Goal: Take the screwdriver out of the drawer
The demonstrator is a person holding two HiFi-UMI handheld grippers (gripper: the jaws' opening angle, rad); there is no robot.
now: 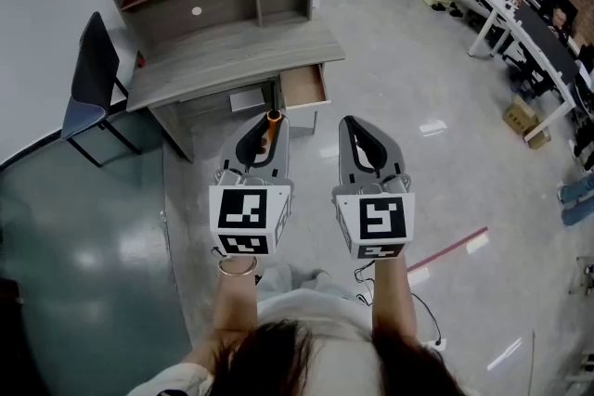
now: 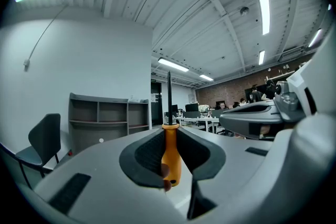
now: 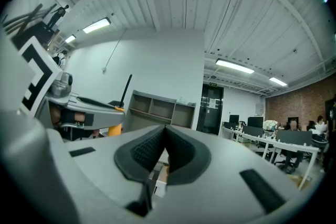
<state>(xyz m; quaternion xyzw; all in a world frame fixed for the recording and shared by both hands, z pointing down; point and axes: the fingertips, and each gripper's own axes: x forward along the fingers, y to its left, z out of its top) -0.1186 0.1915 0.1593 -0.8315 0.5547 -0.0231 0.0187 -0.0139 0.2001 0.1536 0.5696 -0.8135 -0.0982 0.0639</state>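
Left gripper (image 2: 170, 132) grips the screwdriver (image 2: 171, 161) — shaft upright, probably clear of the open drawer (image 1: 304, 85) ahead — while right gripper (image 3: 164, 132) beside it is clenched on nothing.

- The screwdriver (image 2: 170, 157) is showing a smooth, glossy orange plastic handle and a dark metal shaft.
- The left gripper (image 2: 169, 127) and right gripper (image 3: 166, 128) are showing matt grey plastic shells, and their fingers (image 2: 144, 157) are wearing black, finely ribbed, rubbery pads.
- The tabletop (image 1: 232, 51) is looking like matt grey wood grain, and the drawer (image 1: 303, 84) is showing paler wood inside.
- The floor (image 1: 418, 88) is gleaming smooth and glossy.
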